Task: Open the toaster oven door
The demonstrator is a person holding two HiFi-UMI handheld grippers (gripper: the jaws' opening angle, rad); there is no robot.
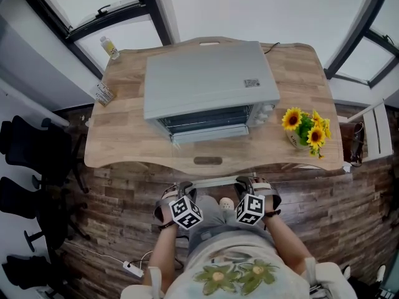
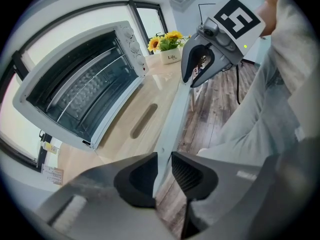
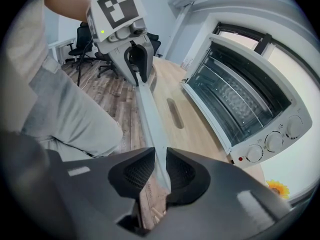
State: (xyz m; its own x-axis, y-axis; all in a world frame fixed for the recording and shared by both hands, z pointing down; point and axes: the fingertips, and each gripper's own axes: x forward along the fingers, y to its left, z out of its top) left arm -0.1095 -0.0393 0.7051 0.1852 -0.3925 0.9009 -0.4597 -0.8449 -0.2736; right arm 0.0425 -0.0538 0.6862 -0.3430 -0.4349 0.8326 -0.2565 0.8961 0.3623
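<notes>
On the wooden table [image 1: 121, 139] sits the toaster oven [image 1: 209, 76], centre and toward the far edge, front facing the person. Oven door [image 1: 206, 120] looks closed against the front; the wire rack shows through its glass. Knobs [image 1: 268, 111] sit in a column at the front's right end. Neither gripper touches the oven; both are well apart from it, off the near table edge.

Left gripper [image 1: 187, 189]: jaws pressed onto a gray bar [image 1: 215, 181] that runs just beside the table's near edge, the bar filling the narrow gap between the pads. Right gripper [image 1: 244, 182]: same, jaws pinching the other end of that bar. Each gripper view shows the bar running from its own jaws straight to the other gripper. Marker cubes face up in the head view. I can't tell whether the bar is part of the table.

Right of the oven is a pot of sunflowers [image 1: 307, 128], near the table's right edge. A small bottle [image 1: 110, 47] stands at the far left corner and a printed card [image 1: 105, 93] lies at the left edge. There is an oval slot [image 1: 207, 161] in the tabletop in front of the oven. Black office chairs [image 1: 25, 145] are on the wood floor at left, and a white power strip [image 1: 132, 268] is on the floor beside the person's left arm.
</notes>
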